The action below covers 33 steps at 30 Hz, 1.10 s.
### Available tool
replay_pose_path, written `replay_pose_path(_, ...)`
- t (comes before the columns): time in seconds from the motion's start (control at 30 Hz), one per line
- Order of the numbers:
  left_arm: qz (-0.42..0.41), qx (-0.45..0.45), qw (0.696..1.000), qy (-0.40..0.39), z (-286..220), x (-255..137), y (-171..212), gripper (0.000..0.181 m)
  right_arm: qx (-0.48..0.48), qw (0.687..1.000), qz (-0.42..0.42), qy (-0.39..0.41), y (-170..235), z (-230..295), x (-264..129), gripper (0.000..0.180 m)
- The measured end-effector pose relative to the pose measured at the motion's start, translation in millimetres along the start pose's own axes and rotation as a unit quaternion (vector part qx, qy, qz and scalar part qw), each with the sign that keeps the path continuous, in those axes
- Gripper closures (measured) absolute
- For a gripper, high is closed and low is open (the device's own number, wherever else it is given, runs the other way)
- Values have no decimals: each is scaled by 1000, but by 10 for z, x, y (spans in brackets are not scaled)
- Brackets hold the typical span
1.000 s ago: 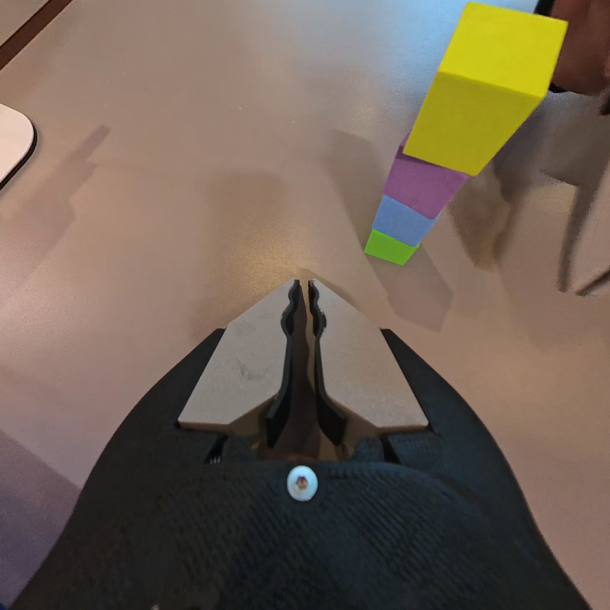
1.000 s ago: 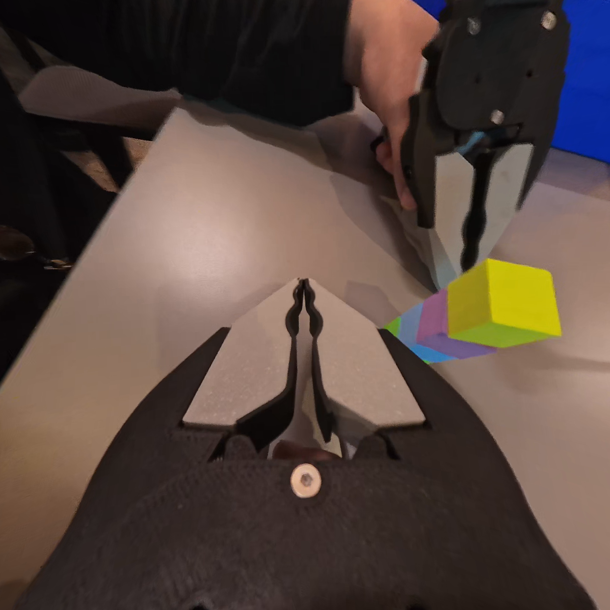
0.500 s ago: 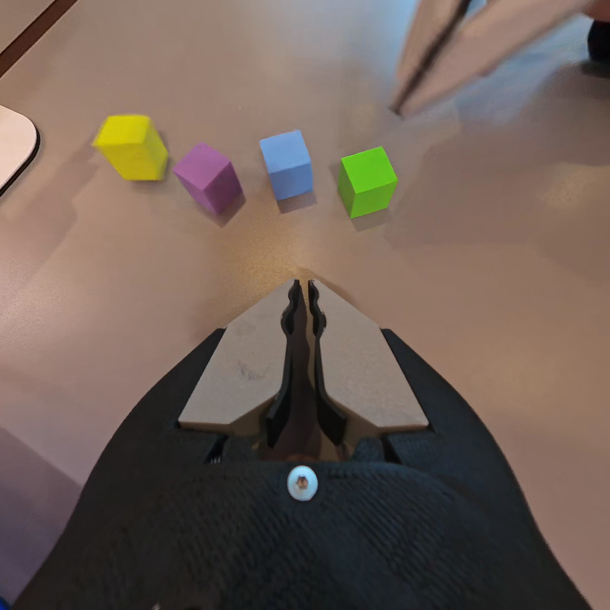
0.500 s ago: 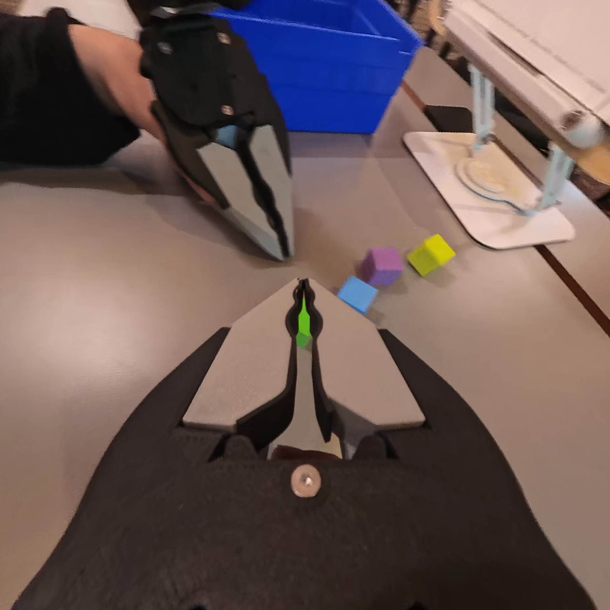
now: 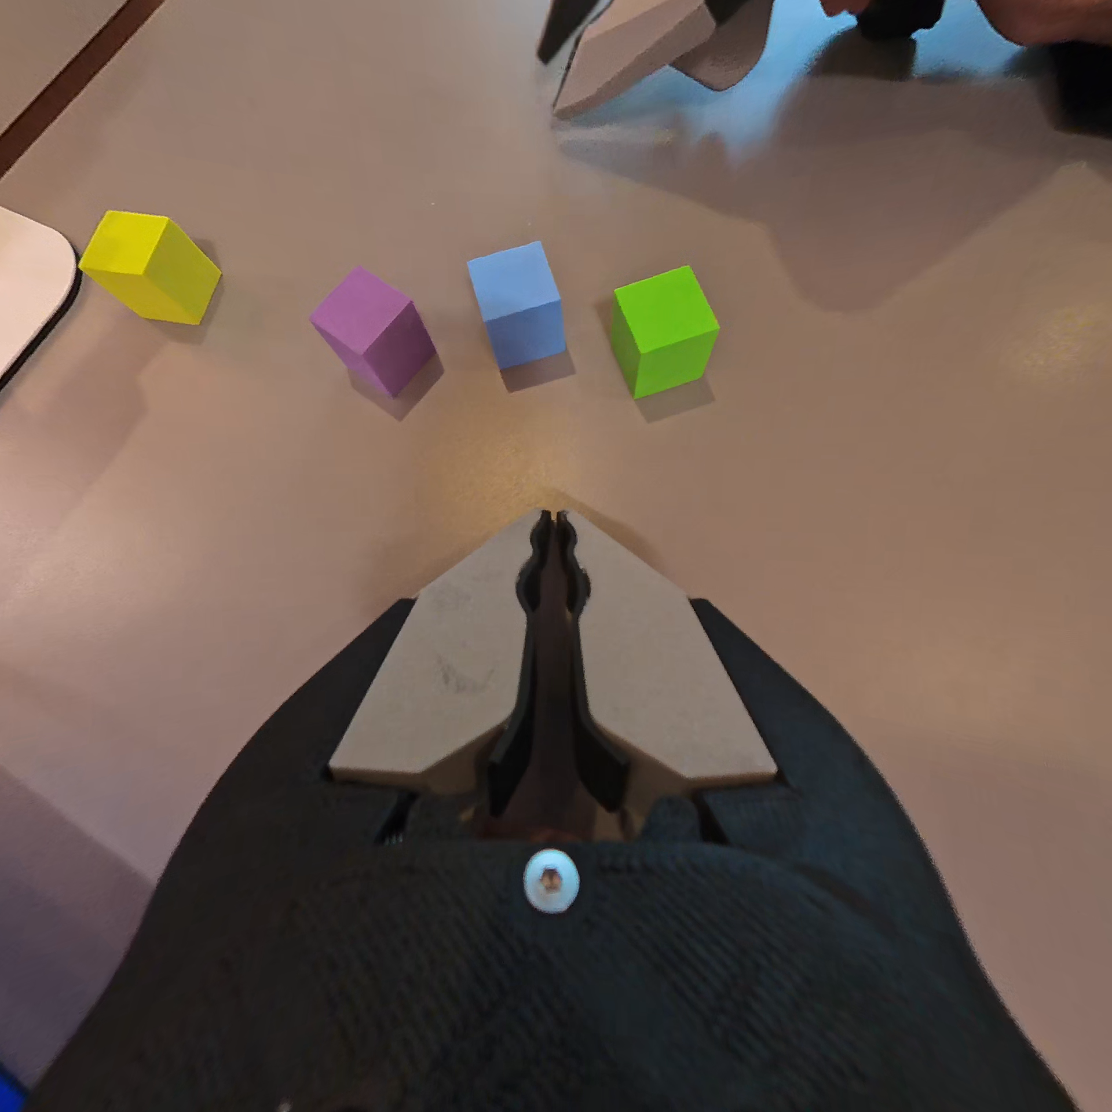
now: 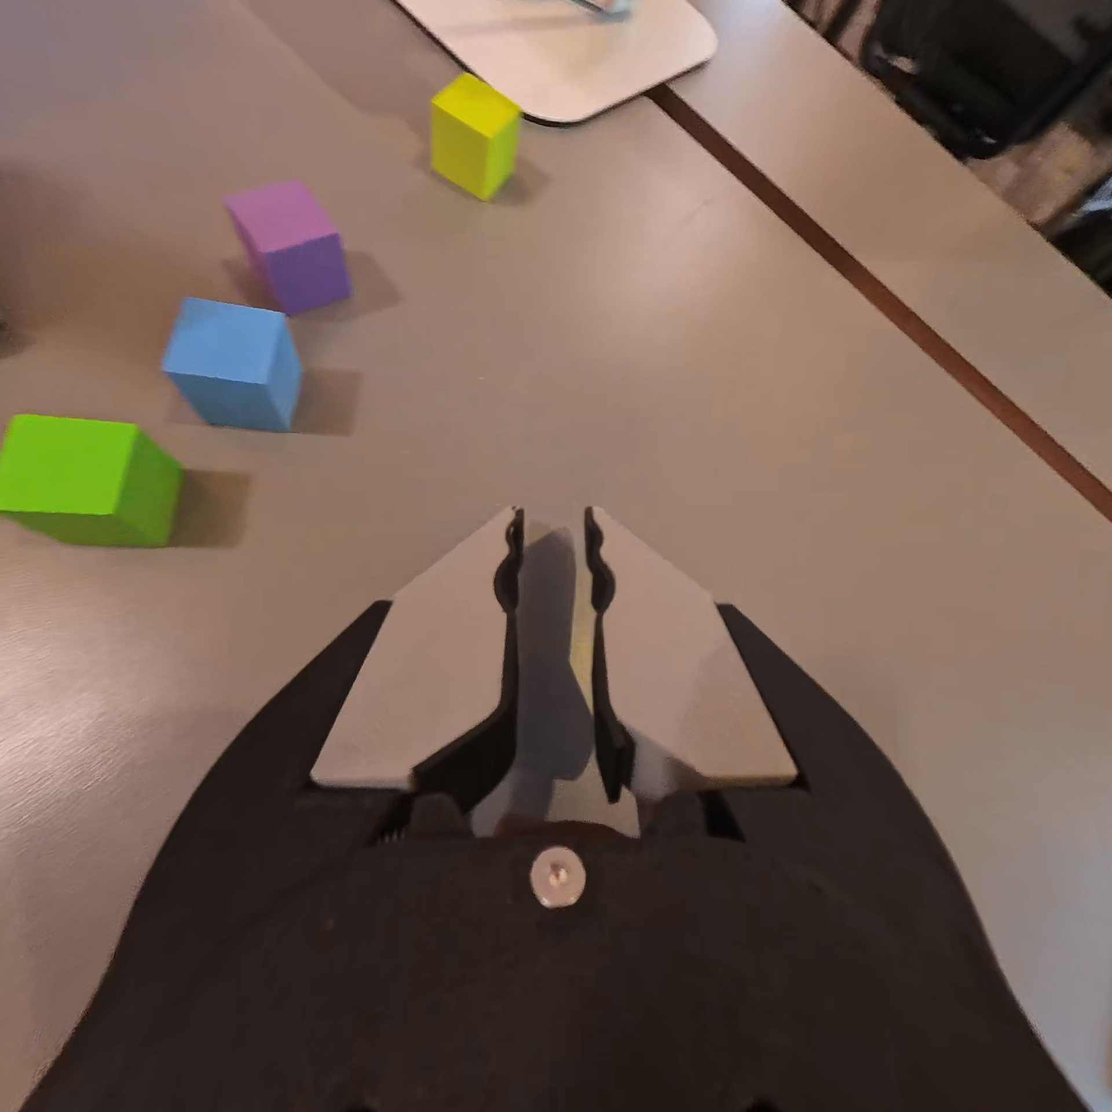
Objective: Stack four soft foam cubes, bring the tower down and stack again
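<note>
Four foam cubes lie singly on the grey table (image 5: 842, 541), none stacked, in a loose row with gaps between them. In the left wrist view the order from left to right is yellow cube (image 5: 150, 268), purple cube (image 5: 374, 330), blue cube (image 5: 517, 304), green cube (image 5: 664, 331). The yellow cube sits apart from the other three, just beside a white rounded board (image 5: 27, 289) at the table's edge. The left gripper (image 5: 553, 515) is low over the table, short of the row and facing the blue cube, its fingers together and empty. The right gripper (image 6: 552, 511) has its fingers slightly apart with nothing between them; the row runs along its left, the green cube nearest. In the left wrist view it appears beyond the row
</note>
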<state>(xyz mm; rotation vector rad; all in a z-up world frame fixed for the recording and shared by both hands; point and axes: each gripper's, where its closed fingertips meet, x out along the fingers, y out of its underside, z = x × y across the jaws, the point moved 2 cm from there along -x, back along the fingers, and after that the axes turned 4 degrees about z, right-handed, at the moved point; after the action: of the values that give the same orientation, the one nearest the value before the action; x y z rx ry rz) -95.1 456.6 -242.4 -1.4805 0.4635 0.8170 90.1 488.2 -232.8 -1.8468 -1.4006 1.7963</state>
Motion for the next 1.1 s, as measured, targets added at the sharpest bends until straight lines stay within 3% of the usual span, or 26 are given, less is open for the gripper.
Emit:
replay_pose_path(0.07,0,2,1000,-2,-4,2,-2,181,8,999,7,50,15,-116,5,146)
replay_pose_path(0.37,0,3,1000,-5,-7,11,-11,181,-40,992,9,120,-11,-121,6,150)
replay_pose_path(0.9,0,-1,1000,-2,-6,15,-14,181,-26,995,10,95,-10,-96,25,137)
replay_pose_path(1.1,0,-3,1000,-6,-7,25,-27,181,63,997,-21,31,-46,-110,-26,127)
